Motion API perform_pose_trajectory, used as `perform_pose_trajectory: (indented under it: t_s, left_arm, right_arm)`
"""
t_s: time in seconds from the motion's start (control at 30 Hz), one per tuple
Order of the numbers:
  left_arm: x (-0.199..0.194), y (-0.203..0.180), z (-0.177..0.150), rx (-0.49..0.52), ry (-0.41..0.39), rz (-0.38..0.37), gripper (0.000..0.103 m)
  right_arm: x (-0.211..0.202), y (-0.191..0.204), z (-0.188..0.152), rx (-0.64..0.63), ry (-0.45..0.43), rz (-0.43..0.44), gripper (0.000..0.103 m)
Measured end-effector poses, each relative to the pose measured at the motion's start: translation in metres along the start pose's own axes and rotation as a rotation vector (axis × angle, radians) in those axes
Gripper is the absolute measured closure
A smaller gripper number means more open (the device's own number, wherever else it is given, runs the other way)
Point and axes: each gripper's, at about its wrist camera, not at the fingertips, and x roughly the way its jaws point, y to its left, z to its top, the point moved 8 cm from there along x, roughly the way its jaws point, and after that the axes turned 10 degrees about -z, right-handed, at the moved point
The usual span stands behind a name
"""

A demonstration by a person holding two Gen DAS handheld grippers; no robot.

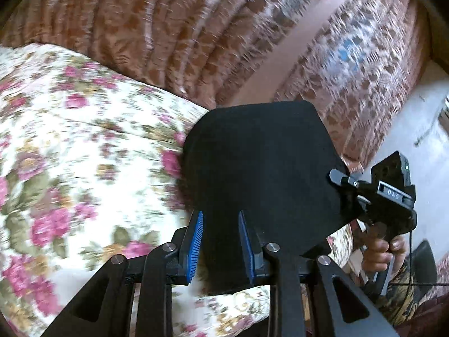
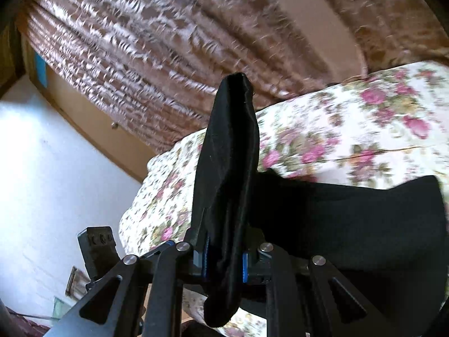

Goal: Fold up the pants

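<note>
The black pants (image 1: 261, 163) are lifted above a bed with a floral cover (image 1: 70, 140). In the left wrist view my left gripper (image 1: 220, 241) has its blue pads (image 1: 195, 241) on either side of the cloth's lower edge and is shut on it. My right gripper (image 1: 345, 181) shows at the right of that view, holding the cloth's other edge, with a hand on its handle. In the right wrist view my right gripper (image 2: 224, 258) is shut on a bunched fold of the pants (image 2: 227, 168), which stands up between the fingers. More black cloth (image 2: 350, 224) stretches to the right.
Brown patterned curtains (image 1: 168, 28) hang behind the bed and also show in the right wrist view (image 2: 140, 42). A white wall (image 2: 42, 154) and a wooden frame (image 2: 98, 129) lie to the left. The floral bed cover (image 2: 336, 140) fills the right.
</note>
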Motion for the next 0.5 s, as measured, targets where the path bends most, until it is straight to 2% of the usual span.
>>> perform_pose_trajectory:
  t_s: [0.3, 0.5]
  left_arm:
    - [0.071, -0.045, -0.017, 0.077, 0.151, -0.076, 0.077]
    - [0.094, -0.066, -0.04, 0.119, 0.24, -0.107, 0.077]
  right_arm:
    - [-0.046, -0.074, -0.01, 0.115, -0.039, -0.108, 0.087]
    - [-0.054, -0.126, -0.026, 0.192, -0.021, -0.178, 0.087]
